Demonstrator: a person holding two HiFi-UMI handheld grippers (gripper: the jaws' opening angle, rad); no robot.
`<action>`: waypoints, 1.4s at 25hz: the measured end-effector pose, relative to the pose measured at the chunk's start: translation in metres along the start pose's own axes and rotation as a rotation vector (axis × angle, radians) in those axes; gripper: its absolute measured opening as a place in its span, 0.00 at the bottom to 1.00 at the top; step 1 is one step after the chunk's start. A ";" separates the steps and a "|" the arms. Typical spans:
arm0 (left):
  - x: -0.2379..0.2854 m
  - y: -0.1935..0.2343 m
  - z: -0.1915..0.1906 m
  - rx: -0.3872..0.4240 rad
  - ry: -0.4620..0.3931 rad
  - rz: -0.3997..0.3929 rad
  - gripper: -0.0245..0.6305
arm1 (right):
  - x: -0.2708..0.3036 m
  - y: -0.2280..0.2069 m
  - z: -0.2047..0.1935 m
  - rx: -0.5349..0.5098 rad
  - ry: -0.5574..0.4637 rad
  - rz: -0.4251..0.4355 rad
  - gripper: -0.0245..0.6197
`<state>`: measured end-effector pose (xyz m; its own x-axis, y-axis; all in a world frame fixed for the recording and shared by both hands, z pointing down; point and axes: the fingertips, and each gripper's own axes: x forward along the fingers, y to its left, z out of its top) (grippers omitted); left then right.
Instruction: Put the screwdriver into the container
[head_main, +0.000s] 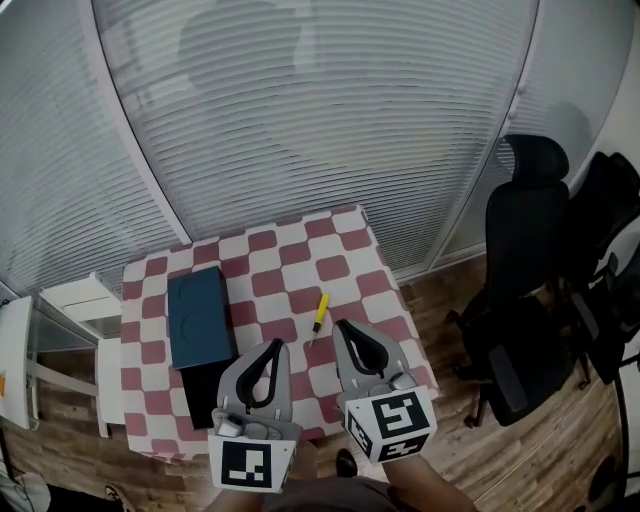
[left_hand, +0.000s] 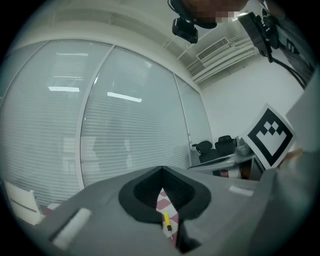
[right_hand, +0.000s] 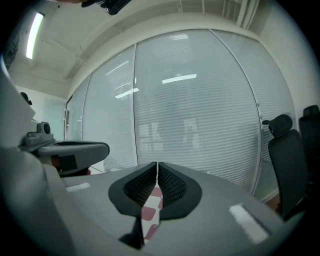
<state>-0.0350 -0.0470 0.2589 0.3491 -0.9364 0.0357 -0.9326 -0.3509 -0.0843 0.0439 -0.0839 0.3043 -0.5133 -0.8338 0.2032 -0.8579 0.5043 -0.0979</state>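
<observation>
A yellow-handled screwdriver (head_main: 319, 313) lies on the red-and-white checked table (head_main: 300, 250), a little right of a dark teal box-shaped container (head_main: 200, 318). Both grippers hover over the table's near edge. My left gripper (head_main: 277, 345) points at the space between container and screwdriver, its jaw tips touching and nothing in them. In the left gripper view (left_hand: 161, 170) the screwdriver (left_hand: 167, 223) shows through the gap below the tips. My right gripper (head_main: 340, 325) sits just below the screwdriver's tip. In the right gripper view (right_hand: 157, 164) a narrow slit parts its jaws, with nothing between them.
A flat black piece (head_main: 200, 395) lies on the table just in front of the container. A black office chair (head_main: 525, 260) stands right of the table on the wood floor. A white stand (head_main: 80, 300) is at the left. Blinded windows run behind the table.
</observation>
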 end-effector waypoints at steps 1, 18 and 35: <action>0.005 0.004 -0.004 -0.007 0.009 -0.006 0.04 | 0.007 -0.002 -0.004 0.006 0.014 -0.004 0.09; 0.089 0.054 -0.099 -0.126 0.193 -0.111 0.04 | 0.114 -0.034 -0.117 0.101 0.302 -0.121 0.19; 0.122 0.077 -0.165 -0.238 0.325 -0.143 0.04 | 0.151 -0.057 -0.201 0.160 0.536 -0.223 0.29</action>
<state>-0.0795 -0.1878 0.4215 0.4653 -0.8148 0.3458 -0.8851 -0.4312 0.1749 0.0196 -0.1932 0.5359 -0.2743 -0.6650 0.6947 -0.9575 0.2555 -0.1335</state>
